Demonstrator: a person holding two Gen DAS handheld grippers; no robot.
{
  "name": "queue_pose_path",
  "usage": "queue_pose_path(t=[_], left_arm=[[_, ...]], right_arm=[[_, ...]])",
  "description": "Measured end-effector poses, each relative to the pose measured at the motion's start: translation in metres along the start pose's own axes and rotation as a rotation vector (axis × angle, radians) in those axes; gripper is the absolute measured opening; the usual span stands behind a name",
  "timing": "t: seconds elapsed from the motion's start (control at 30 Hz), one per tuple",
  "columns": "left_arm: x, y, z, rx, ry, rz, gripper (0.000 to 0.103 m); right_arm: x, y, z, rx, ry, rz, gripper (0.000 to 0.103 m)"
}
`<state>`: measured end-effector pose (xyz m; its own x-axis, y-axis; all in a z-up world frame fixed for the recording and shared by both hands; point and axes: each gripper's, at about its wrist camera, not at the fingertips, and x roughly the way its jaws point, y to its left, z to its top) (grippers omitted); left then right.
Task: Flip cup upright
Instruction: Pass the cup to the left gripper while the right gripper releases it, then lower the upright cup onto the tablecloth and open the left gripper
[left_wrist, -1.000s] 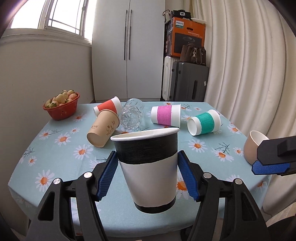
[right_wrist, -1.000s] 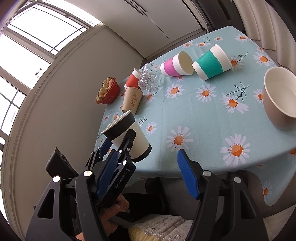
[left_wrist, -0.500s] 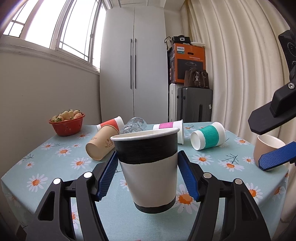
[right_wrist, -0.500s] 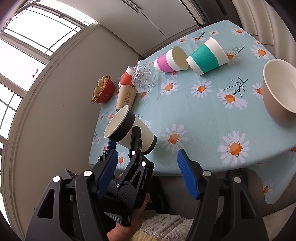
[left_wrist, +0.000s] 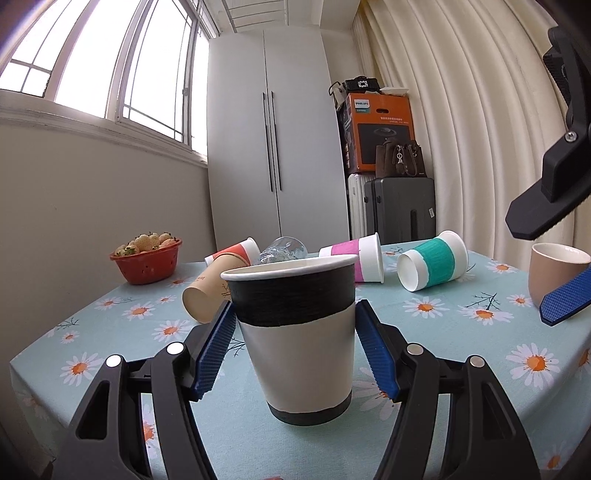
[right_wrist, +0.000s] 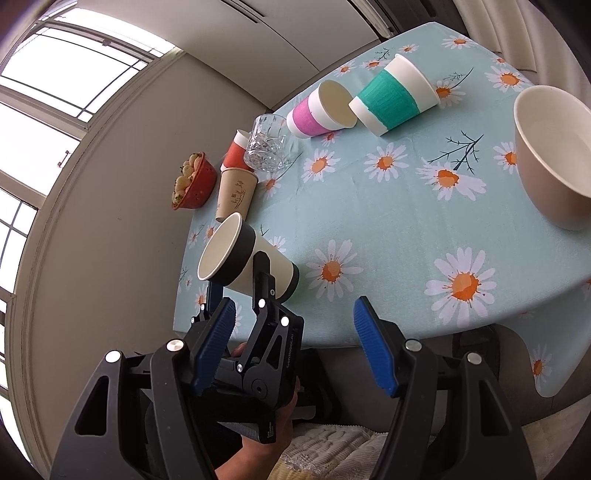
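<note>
My left gripper (left_wrist: 293, 350) is shut on a black-and-white paper cup (left_wrist: 295, 332), which is upright, mouth up, its base at or just above the daisy tablecloth (left_wrist: 443, 332) near the front left edge. The same cup shows in the right wrist view (right_wrist: 247, 258), held by the left gripper (right_wrist: 240, 291). My right gripper (right_wrist: 291, 347) is open and empty, off the table's front edge; its finger (left_wrist: 565, 299) shows at the right of the left wrist view.
Lying on their sides are a teal-banded cup (left_wrist: 432, 260), a pink-banded cup (left_wrist: 356, 258), a tan cup (left_wrist: 207, 295), a red cup (left_wrist: 232, 253) and a glass tumbler (left_wrist: 282, 249). A beige cup (left_wrist: 554, 273) stands upright at right. A red strawberry bowl (left_wrist: 146, 258) sits far left.
The left gripper has lowered with the black-and-white cup towards the table and levelled out. The right gripper stayed open and shifted slightly.
</note>
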<state>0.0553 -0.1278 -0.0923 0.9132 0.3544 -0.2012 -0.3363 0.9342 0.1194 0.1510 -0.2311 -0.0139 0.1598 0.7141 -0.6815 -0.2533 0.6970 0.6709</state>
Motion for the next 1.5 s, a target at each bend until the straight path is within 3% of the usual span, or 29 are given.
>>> queue_pose_path(t=[0.23,0.37,0.6,0.8,1.13,1.5], left_arm=[[0.001,-0.001,-0.005,0.013,0.007,0.006,0.066],[-0.003,-0.001,-0.003,0.004,-0.003,-0.001,0.076],[-0.008,0.000,0.003,-0.003,-0.006,-0.020,0.078],[-0.011,0.005,0.010,-0.016,-0.006,-0.022,0.090],[-0.013,0.008,0.015,-0.032,0.005,-0.030,0.097],[-0.011,0.020,0.015,-0.069,0.051,-0.022,0.097]], right_arm=[[0.005,0.000,-0.004,0.001,0.014,-0.002,0.066],[0.003,-0.003,-0.004,0.006,0.009,-0.002,0.067],[-0.001,-0.004,-0.005,0.011,-0.004,0.009,0.067],[-0.005,-0.007,-0.006,0.017,-0.016,0.019,0.067],[-0.009,-0.010,-0.010,0.026,-0.022,0.024,0.067],[-0.011,-0.010,-0.011,0.036,-0.023,0.031,0.067]])
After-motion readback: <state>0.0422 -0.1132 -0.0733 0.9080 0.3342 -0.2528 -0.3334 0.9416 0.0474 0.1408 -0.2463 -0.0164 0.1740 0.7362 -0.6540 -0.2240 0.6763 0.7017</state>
